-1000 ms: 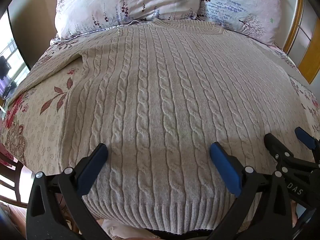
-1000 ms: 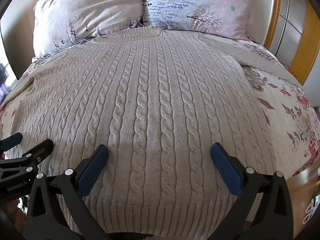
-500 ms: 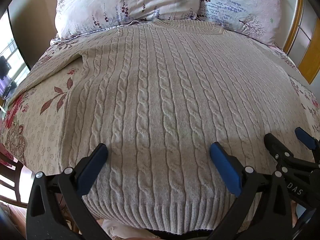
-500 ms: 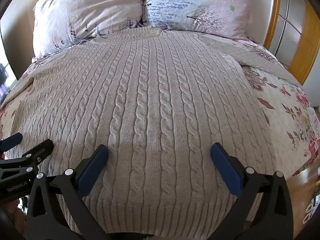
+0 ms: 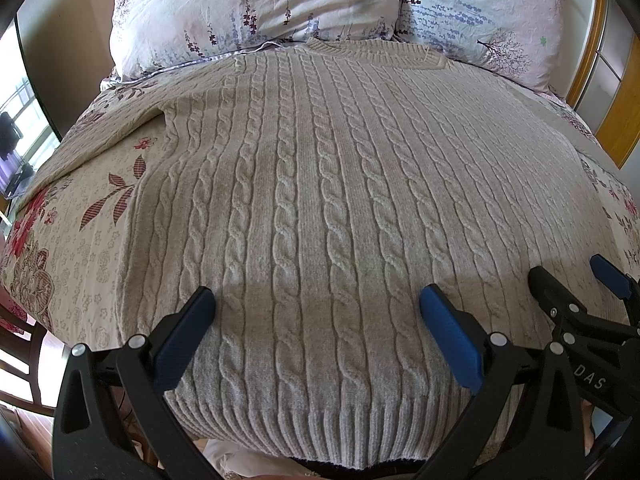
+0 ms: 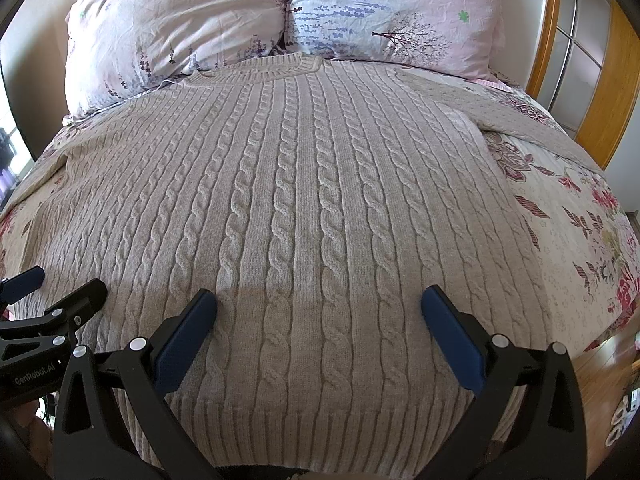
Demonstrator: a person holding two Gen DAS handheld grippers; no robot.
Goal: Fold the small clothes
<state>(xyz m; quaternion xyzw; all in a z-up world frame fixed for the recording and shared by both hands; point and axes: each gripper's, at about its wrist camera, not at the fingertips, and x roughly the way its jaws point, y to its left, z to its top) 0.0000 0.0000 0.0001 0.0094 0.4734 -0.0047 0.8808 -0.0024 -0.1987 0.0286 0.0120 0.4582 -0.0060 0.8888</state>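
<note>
A beige cable-knit sweater (image 5: 320,184) lies flat, front up, on the bed, collar toward the pillows and ribbed hem at the near edge; it also shows in the right wrist view (image 6: 312,200). Its sleeves spread out to both sides. My left gripper (image 5: 318,320) is open and empty, hovering just above the hem's left part. My right gripper (image 6: 320,320) is open and empty above the hem's right part. Each gripper shows at the edge of the other's view, the right one in the left wrist view (image 5: 580,284) and the left one in the right wrist view (image 6: 60,284).
A floral bedsheet (image 5: 80,240) covers the bed. Two floral pillows (image 6: 180,28) (image 6: 392,12) stand at the head. A wooden frame with glass panels (image 6: 600,92) is at the right. A wooden chair (image 5: 20,344) and a window are at the left.
</note>
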